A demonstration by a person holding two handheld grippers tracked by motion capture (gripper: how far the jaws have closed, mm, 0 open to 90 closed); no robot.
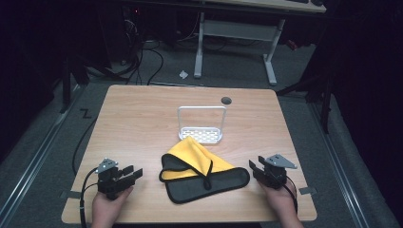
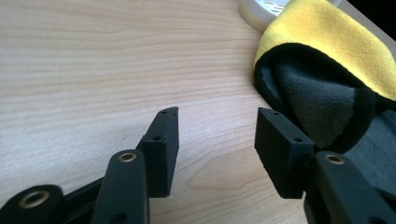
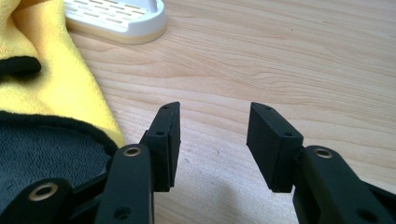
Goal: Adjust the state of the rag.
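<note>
I am holding my left gripper (image 1: 129, 174) low over the table (image 1: 142, 118), its jaws standing wide with only bare wood between them. The yellow and grey cloth (image 1: 202, 172) is lying just to its right, untouched. I am holding my right gripper (image 1: 255, 169) on the cloth's other side, jaws likewise wide and gripping nothing, the cloth lying just to its left. The white rack (image 1: 201, 125) is standing beyond the cloth, ahead of both grippers.

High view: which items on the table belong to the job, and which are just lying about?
In play:
- cloth, yellow and grey, crumpled between both grippers
- left gripper, open, empty
- right gripper, open, empty

Possibly in play, otherwise idle:
- white rack, behind the cloth, which overlaps its front edge

Idle:
- table's cable hole
</note>
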